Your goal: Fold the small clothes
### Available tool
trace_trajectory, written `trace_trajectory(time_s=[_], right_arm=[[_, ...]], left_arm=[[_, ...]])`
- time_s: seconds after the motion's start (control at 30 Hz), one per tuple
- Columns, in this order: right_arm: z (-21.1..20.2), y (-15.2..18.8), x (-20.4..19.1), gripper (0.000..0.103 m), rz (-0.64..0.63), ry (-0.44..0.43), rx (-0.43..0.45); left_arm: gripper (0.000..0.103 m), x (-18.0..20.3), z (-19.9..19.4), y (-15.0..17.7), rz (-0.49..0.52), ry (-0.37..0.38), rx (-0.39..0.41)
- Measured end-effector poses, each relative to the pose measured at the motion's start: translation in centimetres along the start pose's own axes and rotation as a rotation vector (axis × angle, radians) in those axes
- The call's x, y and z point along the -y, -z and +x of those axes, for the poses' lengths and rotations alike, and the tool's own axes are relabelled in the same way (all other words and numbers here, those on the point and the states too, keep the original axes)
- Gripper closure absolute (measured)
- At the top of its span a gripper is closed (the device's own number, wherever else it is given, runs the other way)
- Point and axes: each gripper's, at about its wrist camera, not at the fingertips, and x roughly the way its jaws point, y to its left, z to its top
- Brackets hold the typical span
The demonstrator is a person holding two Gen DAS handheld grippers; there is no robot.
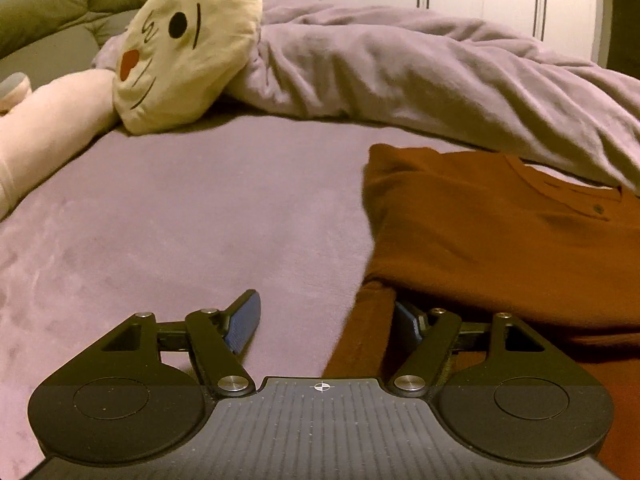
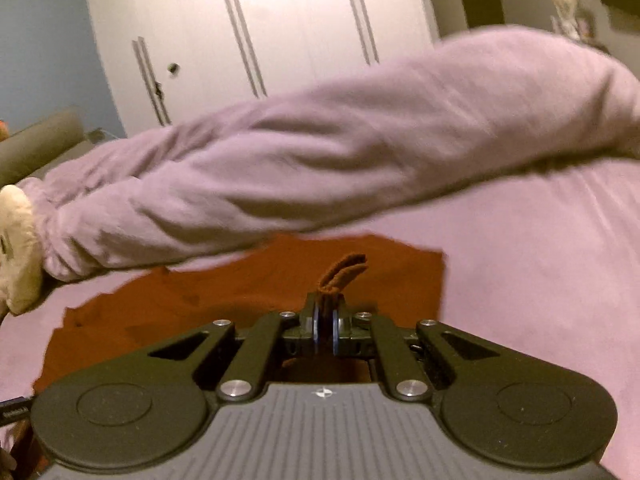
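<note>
A rust-brown buttoned shirt (image 1: 500,236) lies partly folded on the lilac bed sheet (image 1: 200,220). My left gripper (image 1: 326,316) is open low over the sheet at the shirt's near left edge. Its right finger (image 1: 406,318) lies under a brown fold, and its left finger (image 1: 244,320) rests on bare sheet. In the right wrist view my right gripper (image 2: 325,320) is shut on a pinched bit of the shirt's brown fabric (image 2: 340,272), held above the rest of the shirt (image 2: 240,288).
A bunched lilac duvet (image 1: 420,68) lies across the bed just behind the shirt and also shows in the right wrist view (image 2: 320,152). A cream plush face pillow (image 1: 180,48) and a pale pink plush (image 1: 48,128) sit at the left. White wardrobe doors (image 2: 260,20) stand behind.
</note>
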Motion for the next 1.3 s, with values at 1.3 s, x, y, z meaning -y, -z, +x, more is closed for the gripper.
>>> trace_trajectory(time_s=[1.3], right_arm=[[5.5,2.4,-4.7,0.093,-0.423,0.046,-0.067]], left_arm=[[0.005,3.7,2.6,-1.9,0.112,0.025,0.004]])
